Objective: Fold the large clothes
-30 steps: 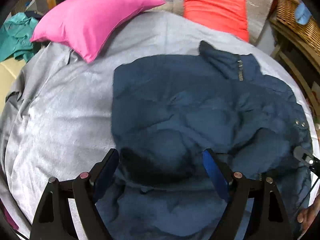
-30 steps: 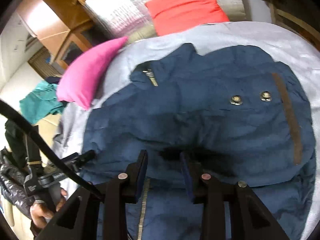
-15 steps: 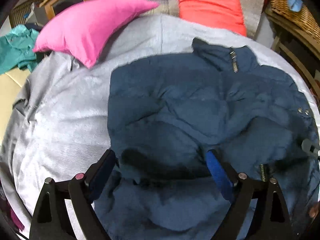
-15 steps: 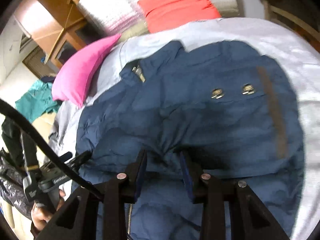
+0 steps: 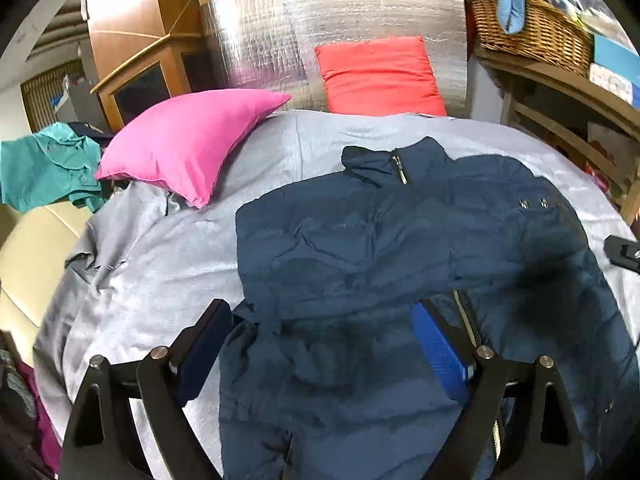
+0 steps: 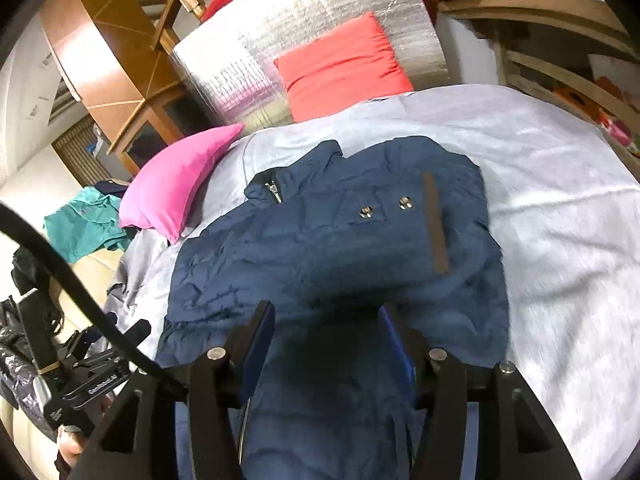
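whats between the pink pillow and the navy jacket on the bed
Only bare grey bedsheet, rumpled near the pink pillow. Nothing else lies on that stretch before the navy jacket. The left wrist view shows it best.

Grey-sheeted bed (image 5: 168, 248): navy jacket (image 5: 360, 240) spread flat; pink pillow (image 5: 188, 144), red pillow (image 5: 380, 76).

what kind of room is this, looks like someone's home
Most likely a lived-in bedroom: a bed under a grey sheet with a pink pillow, a wicker basket on wooden shelving, and a navy jacket spread for folding.
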{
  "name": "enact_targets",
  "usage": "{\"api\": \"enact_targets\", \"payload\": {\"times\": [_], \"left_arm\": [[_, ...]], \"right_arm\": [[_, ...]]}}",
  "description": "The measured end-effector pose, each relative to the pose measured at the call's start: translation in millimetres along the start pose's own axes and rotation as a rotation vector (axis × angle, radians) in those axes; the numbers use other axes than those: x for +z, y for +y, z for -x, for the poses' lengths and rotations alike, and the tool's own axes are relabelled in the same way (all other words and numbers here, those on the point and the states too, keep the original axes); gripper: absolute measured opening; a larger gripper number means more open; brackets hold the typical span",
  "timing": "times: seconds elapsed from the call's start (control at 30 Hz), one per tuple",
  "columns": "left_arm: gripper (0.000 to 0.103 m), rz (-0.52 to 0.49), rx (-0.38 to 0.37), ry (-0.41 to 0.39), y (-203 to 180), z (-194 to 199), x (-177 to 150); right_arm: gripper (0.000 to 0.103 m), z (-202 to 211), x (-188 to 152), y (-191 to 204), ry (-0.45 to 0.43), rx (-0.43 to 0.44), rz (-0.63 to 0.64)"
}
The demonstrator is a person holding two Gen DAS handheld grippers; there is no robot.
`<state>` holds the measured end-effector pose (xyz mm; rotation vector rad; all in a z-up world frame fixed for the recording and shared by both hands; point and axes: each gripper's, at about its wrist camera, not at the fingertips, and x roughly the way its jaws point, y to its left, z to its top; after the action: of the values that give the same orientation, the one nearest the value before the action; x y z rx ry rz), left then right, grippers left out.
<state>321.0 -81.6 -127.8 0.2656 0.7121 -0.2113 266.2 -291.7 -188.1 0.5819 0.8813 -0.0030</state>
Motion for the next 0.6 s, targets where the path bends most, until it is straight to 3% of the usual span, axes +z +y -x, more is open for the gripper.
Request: {"api": "enact_targets", "payload": {"times": [0.27, 0.37, 0.6], "left_arm": [[0.092, -0.022, 0.023, 0.006, -1, 13, -25], [0.092, -0.018, 0.033, 0.004, 1, 19, -32], [0.092, 0.024, 0.039, 0.027, 11, 32, -57]], "right_arm": [[0.059, 41, -35, -13, -0.057, 0.002, -0.015], [0.067, 56, -47, -22, -0.081, 0.005, -0.039], [0.067, 83, -70, -43, -0.084, -0.010, -0.070]]}}
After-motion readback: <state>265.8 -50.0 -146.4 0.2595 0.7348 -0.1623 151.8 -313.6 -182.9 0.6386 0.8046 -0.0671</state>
